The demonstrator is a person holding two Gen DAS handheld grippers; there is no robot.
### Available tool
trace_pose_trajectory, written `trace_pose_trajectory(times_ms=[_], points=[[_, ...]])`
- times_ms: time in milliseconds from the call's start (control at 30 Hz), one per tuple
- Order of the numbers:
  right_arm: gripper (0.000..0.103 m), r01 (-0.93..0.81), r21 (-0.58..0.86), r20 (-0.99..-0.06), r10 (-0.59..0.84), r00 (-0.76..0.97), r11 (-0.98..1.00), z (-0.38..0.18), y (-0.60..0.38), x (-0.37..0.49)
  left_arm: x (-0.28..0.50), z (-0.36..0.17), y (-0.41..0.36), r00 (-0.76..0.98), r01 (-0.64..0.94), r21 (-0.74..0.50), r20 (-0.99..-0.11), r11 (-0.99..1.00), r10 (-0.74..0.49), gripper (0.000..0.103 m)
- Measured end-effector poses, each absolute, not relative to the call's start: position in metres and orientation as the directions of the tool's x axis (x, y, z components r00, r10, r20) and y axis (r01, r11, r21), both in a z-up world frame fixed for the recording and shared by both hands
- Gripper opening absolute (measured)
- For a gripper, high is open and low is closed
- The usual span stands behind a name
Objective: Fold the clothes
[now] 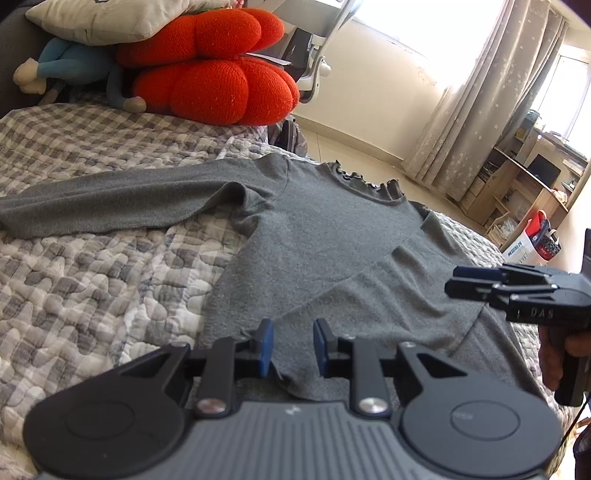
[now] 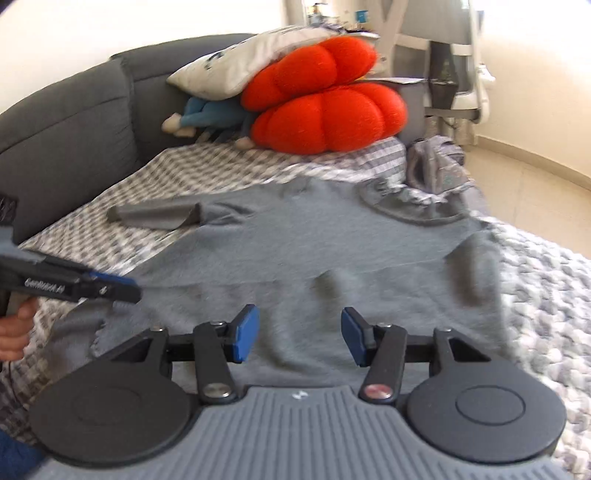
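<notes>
A grey long-sleeved top (image 1: 325,236) lies spread on the quilted bed (image 1: 92,295), ruffled collar (image 1: 362,184) at the far side. One sleeve (image 1: 110,206) stretches out to the left; the other is folded across the body. My left gripper (image 1: 293,345) is open, its blue pads either side of the top's near hem. My right gripper (image 2: 299,336) is open above the top (image 2: 332,243), holding nothing. The right gripper also shows in the left wrist view (image 1: 458,282) and the left gripper in the right wrist view (image 2: 129,290).
Two red pumpkin cushions (image 1: 214,59), a blue plush toy (image 1: 70,66) and a pale pillow (image 1: 110,18) sit at the head of the bed. A grey headboard (image 2: 74,122) stands behind. A curtain (image 1: 480,110) and wooden shelves (image 1: 524,184) stand beyond the bed.
</notes>
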State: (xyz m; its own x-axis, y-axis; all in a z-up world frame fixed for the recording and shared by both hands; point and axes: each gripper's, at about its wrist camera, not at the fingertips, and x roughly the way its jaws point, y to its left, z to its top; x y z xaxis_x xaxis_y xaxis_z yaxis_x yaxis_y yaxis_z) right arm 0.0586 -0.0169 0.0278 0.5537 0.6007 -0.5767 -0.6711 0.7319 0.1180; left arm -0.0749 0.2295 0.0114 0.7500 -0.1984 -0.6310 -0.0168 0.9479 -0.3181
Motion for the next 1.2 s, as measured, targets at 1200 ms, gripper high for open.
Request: trace_pose_trajectory(times_ms=[1200], points=[[0.054, -0.468, 0.254, -0.513, 0.528, 0.677, 0.846, 0.019, -0.1, 0.141, -0.075, 0.017, 0.214, 0.759, 0.0, -0.291, -0.623, 0.957, -0.189, 0.0]])
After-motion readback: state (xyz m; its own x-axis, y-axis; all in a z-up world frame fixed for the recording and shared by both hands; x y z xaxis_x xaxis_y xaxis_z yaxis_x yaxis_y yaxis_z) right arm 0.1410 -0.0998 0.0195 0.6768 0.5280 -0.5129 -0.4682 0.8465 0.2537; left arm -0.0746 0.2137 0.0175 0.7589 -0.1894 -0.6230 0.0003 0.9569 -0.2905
